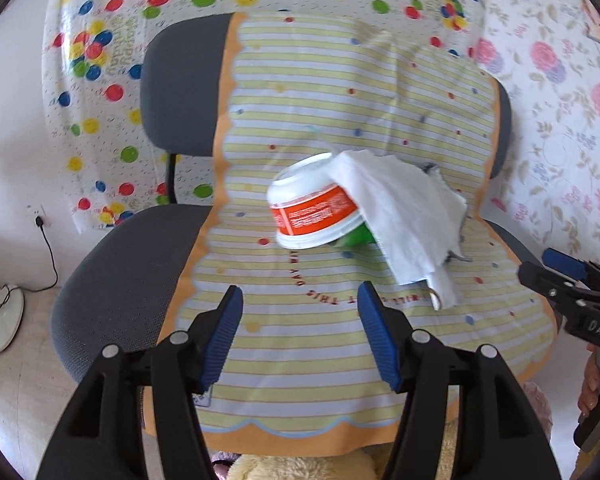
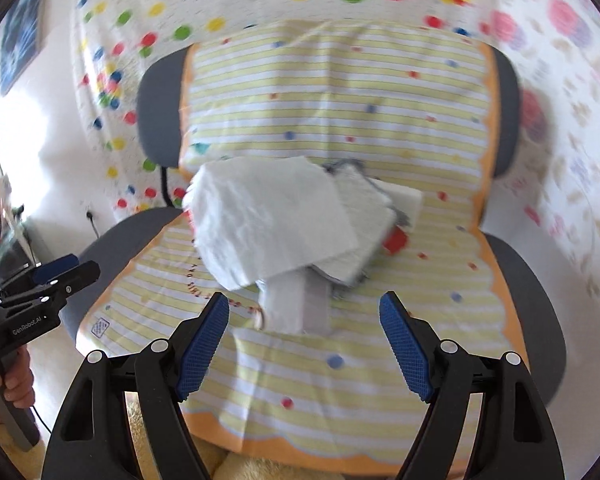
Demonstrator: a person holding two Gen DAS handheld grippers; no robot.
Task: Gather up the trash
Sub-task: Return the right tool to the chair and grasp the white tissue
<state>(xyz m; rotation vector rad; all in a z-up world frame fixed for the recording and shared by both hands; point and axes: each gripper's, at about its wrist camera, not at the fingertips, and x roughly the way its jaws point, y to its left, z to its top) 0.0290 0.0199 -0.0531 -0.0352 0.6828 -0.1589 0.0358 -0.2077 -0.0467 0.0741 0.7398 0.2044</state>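
White tissue (image 1: 400, 216) drapes over a tipped paper bowl (image 1: 314, 206) with an orange band — the trash sits mid-seat on an office chair (image 1: 112, 272) covered by a striped plastic sheet (image 1: 300, 340). Both tools are released and empty: the left hand-held gripper (image 1: 300, 332) hangs near, just short of the bowl, which lies slightly far and between its fingers; the right hand-held gripper (image 2: 304, 352) hovers before the tissue's near edge (image 2: 284, 308). A good pick probably means pinching the bowl's rim squarely, lifting slowly — the loose tissue could slide off.
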